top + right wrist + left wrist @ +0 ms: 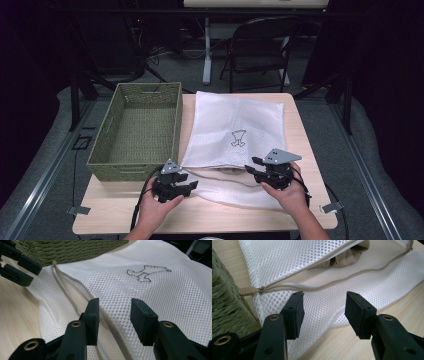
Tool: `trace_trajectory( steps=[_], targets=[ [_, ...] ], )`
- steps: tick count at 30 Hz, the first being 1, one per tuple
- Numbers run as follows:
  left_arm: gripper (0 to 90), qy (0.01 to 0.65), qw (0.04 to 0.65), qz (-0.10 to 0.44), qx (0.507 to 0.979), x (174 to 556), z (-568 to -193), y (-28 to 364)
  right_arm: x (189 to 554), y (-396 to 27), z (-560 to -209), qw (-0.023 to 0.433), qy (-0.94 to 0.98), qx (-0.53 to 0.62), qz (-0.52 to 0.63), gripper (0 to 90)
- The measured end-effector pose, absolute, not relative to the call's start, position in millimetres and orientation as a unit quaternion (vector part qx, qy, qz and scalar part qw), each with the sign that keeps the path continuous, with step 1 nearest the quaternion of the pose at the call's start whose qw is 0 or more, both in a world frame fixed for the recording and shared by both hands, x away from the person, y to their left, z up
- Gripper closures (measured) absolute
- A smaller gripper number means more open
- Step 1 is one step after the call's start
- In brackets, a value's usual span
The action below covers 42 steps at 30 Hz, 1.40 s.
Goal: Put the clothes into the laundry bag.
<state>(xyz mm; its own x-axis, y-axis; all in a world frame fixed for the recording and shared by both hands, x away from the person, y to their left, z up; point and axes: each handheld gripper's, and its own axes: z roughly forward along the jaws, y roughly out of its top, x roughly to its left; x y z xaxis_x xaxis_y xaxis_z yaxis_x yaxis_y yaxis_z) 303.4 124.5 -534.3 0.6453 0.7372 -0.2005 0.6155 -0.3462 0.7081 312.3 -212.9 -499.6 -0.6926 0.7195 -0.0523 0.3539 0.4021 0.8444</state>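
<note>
Both grippers, left gripper (189,186) and right gripper (252,165), hover with jaws apart, gripping nothing, over the unzipped mesh laundry bag (235,125) on the bench (300,150) beside the basket (107,131). Next, I'd judge, each needs a zipper edge (352,276) to spread the mouth.

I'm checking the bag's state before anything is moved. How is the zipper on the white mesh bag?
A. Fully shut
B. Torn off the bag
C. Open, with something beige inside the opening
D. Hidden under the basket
C: in the left gripper view the zipper of the mesh bag gapes, with beige fabric inside.
</note>
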Motion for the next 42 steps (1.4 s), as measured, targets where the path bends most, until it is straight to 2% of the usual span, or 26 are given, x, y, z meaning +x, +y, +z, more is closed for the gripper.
trace_trajectory(
  steps=[11,25,33,42],
  targets=[
    [49.3,0.412,0.388,0.084,0.82,302,-532,125,294,-240,-504,0.22,0.796,0.375,0.422,53.7],
    [50.1,0.413,0.378,0.098,0.823,296,-533,131,275,-281,-533,0.221,0.772,0.463,0.374,47.6],
    [43.4,0.408,0.378,0.093,0.826,300,-540,130,269,-292,-547,0.216,0.755,0.506,0.357,42.1],
    [41.9,0.389,0.379,0.102,0.833,305,-540,122,262,-301,-559,0.193,0.748,0.536,0.341,39.6]
  ],
)
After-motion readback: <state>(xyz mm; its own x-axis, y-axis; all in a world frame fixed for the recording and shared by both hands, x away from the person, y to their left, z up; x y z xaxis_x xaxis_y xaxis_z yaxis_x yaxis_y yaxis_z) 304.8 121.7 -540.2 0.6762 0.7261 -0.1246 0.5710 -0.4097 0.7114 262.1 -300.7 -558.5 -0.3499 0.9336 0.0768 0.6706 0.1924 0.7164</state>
